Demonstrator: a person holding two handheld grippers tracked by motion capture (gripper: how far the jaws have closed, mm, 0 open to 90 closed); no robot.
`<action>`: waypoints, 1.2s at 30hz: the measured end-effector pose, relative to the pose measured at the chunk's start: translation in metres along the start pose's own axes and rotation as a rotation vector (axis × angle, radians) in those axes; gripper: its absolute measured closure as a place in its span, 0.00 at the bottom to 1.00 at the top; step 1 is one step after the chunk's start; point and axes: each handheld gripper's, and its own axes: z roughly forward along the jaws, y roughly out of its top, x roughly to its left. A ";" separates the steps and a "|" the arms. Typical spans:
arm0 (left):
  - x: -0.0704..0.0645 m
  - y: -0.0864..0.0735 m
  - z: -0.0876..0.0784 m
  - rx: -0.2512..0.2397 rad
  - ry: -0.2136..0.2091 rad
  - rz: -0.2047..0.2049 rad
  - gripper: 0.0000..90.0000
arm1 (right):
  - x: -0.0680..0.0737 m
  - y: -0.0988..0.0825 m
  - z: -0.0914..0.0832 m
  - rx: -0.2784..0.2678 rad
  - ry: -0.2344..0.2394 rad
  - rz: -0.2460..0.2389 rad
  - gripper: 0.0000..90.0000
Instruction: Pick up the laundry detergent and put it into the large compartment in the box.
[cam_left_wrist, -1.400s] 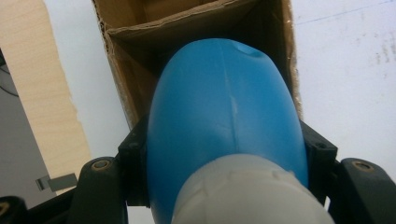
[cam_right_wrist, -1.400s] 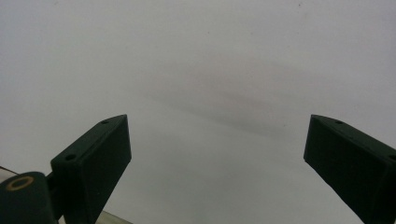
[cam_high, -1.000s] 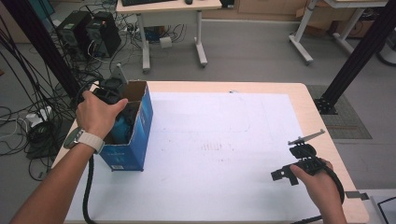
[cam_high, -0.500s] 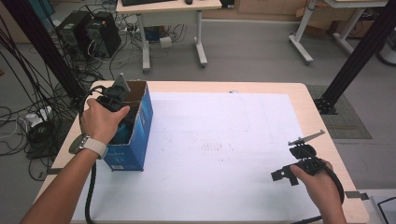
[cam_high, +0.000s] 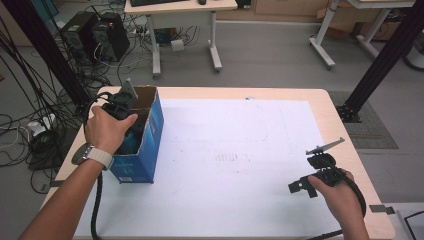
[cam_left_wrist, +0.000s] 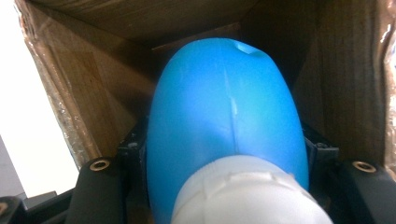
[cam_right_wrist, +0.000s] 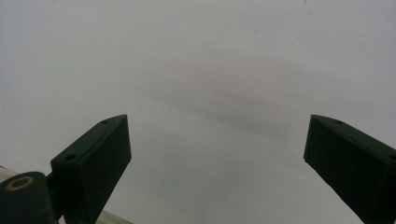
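A blue cardboard box (cam_high: 150, 135) stands open-topped at the table's left edge. My left gripper (cam_high: 125, 107) points down into it from the left, with the hand over the box rim. In the left gripper view a blue plastic bottle (cam_left_wrist: 224, 102) with a white cap (cam_left_wrist: 247, 191) sits between the jaws of my left gripper (cam_left_wrist: 226, 154), which is shut on it, brown box walls (cam_left_wrist: 355, 84) around it. My right gripper (cam_high: 310, 175) rests near the table's front right, held low over the white sheet. In its own view, my right gripper (cam_right_wrist: 217, 140) is open with nothing between the jaws.
A large white sheet (cam_high: 235, 160) covers most of the wooden table (cam_high: 335, 107). Black frame posts (cam_high: 385, 55) rise at the left and right. Desks, computers and cables stand on the floor behind the table.
My left gripper has tipped over the box's left rim, its grey plate now sticking up, and the hand has shifted slightly. The right gripper has stayed put.
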 end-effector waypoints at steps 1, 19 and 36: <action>0.001 0.000 0.000 0.001 -0.004 -0.001 0.41 | 0.001 0.000 0.000 0.001 0.000 -0.001 0.08; -0.012 -0.018 -0.060 -0.084 0.020 0.109 0.20 | 0.004 0.003 -0.001 0.002 -0.001 -0.012 0.08; -0.074 -0.023 -0.130 -0.153 0.034 0.697 0.05 | 0.007 -0.001 -0.007 -0.006 -0.008 0.002 0.08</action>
